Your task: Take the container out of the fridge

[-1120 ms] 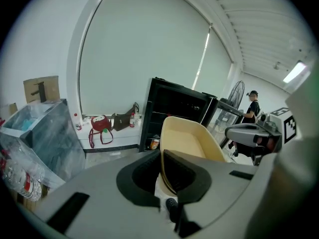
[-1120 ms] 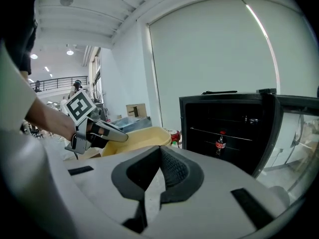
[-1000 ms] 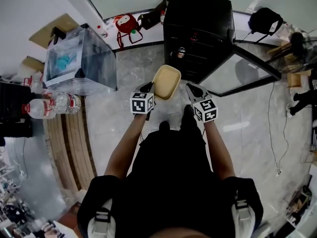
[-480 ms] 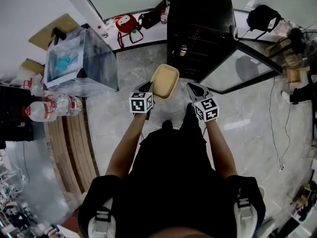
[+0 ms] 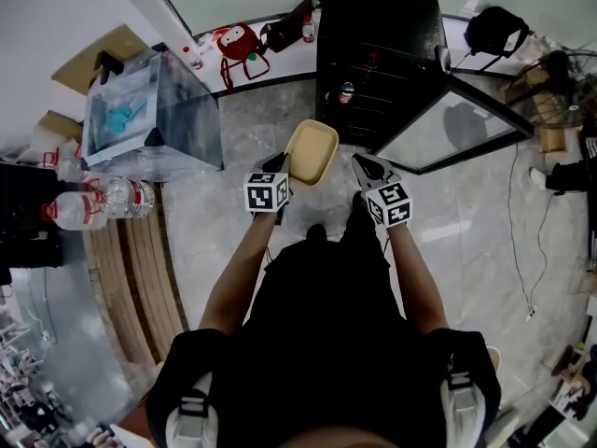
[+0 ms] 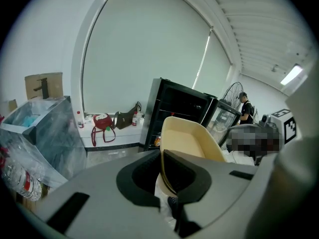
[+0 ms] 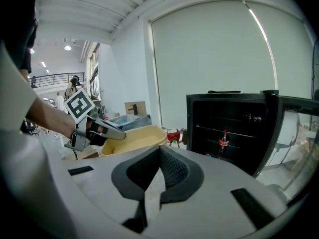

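In the head view, the shallow, pale yellow plastic container (image 5: 311, 152) hung in the air over the grey floor (image 5: 233, 129), in front of the black fridge (image 5: 373, 26) and clear of it. Its near left edge covered the tips of the left claw (image 5: 283, 164). The right claw (image 5: 360, 164) was just beside it, apart. The fridge's shelves were too dark to read, apart from one bottle (image 5: 347, 91).

In the left gripper view, the jaws were clamped on the container's (image 6: 192, 143) thin rim, and their pads hid its near end. The tub looked empty, with rounded corners.

In the right gripper view, the jaws were pressed together with nothing between them. Beyond them, the left claw (image 7: 113, 134) pinched the container (image 7: 137, 137). A red-labelled bottle (image 7: 223, 141) stood inside the open fridge (image 7: 227, 128).
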{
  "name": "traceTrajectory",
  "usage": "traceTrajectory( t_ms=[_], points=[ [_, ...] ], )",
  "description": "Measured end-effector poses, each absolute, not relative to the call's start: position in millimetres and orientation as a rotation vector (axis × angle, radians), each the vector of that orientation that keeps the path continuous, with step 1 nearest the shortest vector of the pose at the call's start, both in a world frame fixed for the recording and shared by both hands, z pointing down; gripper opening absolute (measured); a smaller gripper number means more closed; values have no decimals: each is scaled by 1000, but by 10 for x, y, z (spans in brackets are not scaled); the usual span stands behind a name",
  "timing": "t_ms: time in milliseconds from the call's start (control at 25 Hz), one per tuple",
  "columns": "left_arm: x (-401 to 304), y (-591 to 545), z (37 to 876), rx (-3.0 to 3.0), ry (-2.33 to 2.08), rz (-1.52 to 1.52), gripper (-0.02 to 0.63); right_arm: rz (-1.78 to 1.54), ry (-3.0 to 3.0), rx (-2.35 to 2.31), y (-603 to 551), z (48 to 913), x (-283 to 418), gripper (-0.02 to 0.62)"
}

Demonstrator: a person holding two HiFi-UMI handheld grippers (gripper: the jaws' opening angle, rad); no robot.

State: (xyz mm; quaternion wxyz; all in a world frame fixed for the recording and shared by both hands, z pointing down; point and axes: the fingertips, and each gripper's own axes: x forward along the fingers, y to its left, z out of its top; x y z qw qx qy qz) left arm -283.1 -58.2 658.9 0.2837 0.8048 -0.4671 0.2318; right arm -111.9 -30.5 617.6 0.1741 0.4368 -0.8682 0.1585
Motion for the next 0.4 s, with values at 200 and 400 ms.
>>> traceTrajectory(
  t_ms=[200,400],
  points=[
    [-2882,-589,6609,2145,-1255,619,34,452,-2462,1234,-310,6165,-1169,-2],
    [-2920,-596,6652,2128,-1256,623,34,468,-2462,1238,-306,6173,-1185,-2]
  ],
)
